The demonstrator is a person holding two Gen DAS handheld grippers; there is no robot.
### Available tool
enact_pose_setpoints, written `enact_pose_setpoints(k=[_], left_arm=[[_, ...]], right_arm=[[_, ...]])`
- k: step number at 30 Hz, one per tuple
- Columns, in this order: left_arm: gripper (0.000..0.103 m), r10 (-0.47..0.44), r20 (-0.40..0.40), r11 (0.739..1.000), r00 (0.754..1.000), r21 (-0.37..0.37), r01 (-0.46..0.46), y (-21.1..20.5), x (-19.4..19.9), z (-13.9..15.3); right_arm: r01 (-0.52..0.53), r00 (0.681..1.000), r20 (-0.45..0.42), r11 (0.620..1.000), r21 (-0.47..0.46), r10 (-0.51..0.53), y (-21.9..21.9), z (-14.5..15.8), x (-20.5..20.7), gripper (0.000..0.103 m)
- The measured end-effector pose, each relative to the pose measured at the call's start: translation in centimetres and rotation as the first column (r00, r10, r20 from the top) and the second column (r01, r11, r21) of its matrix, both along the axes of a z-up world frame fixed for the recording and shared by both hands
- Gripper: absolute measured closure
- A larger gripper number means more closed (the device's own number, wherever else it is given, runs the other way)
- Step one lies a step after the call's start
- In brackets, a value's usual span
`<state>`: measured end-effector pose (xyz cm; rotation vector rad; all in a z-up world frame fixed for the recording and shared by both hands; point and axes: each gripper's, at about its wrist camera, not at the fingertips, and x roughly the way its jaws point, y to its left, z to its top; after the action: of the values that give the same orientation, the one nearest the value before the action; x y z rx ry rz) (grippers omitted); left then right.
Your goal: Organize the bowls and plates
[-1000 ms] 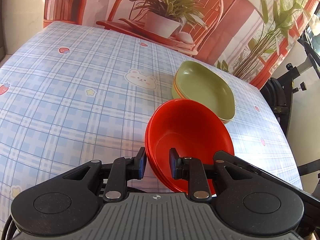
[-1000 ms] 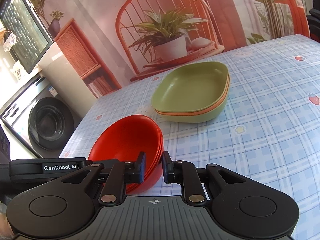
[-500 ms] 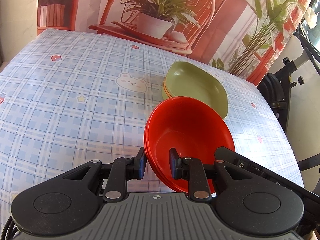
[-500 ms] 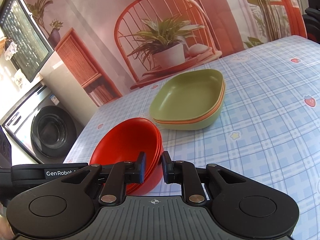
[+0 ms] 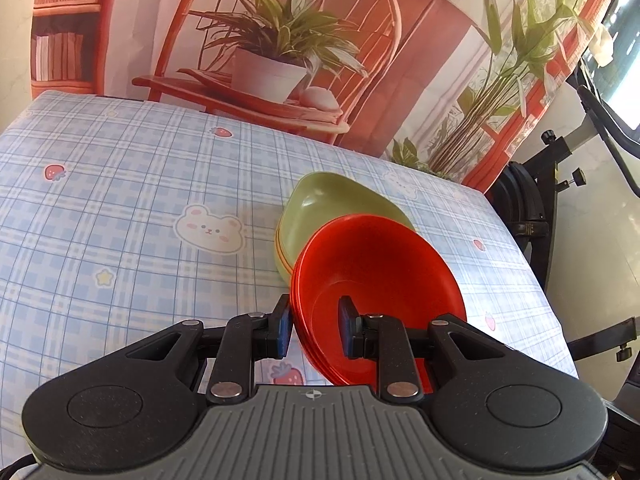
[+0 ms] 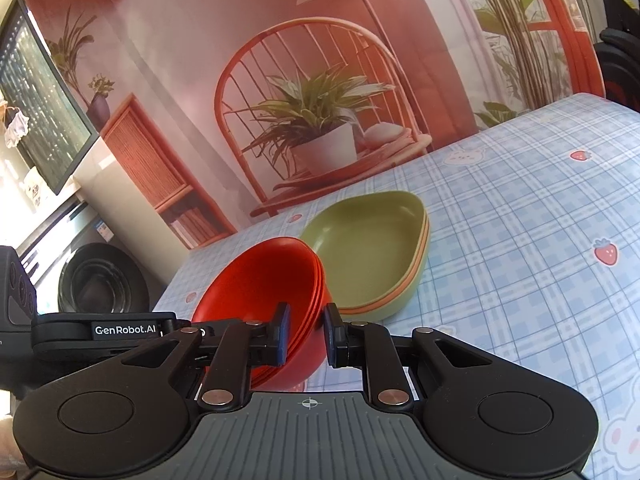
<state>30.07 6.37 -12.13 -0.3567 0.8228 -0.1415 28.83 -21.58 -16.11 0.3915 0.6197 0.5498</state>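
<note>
Left gripper (image 5: pixel 311 330): fingers narrow, clamped on the near-left rim of the red bowls (image 5: pixel 384 280), a nested stack. Right gripper (image 6: pixel 305 334): fingers narrow, clamped on the opposite rim of the same stack (image 6: pixel 264 280). Bowls tilted, raised off the table (image 5: pixel 120 208), overlapping the near edge of the green plates (image 6: pixel 372 248). Plates stacked on the table.

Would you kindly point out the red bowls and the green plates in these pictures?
red bowls (image 5: pixel 384 280), left wrist view, inner wall of the top bowl.
green plates (image 6: pixel 372 252), right wrist view, floor of the top plate.
</note>
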Motion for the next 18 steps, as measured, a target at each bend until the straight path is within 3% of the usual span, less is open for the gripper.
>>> enact_pose_setpoints(k=[10,18], left_arm=[[0.078,-0.04,0.071,0.999,0.997,0.014,0.039,-1.4,4.8,1.5],[0.078,-0.048,0.054,0.998,0.997,0.052,0.046,-2.3,7.1,0.6]], right_arm=[[0.059,0.998,0.028,0.998,0.013,-0.06,-0.7,1.5,4.9,0.086],[0.077,0.997,0.034,0.997,-0.029,-0.076,-0.2,1.0,7.0,0.086]])
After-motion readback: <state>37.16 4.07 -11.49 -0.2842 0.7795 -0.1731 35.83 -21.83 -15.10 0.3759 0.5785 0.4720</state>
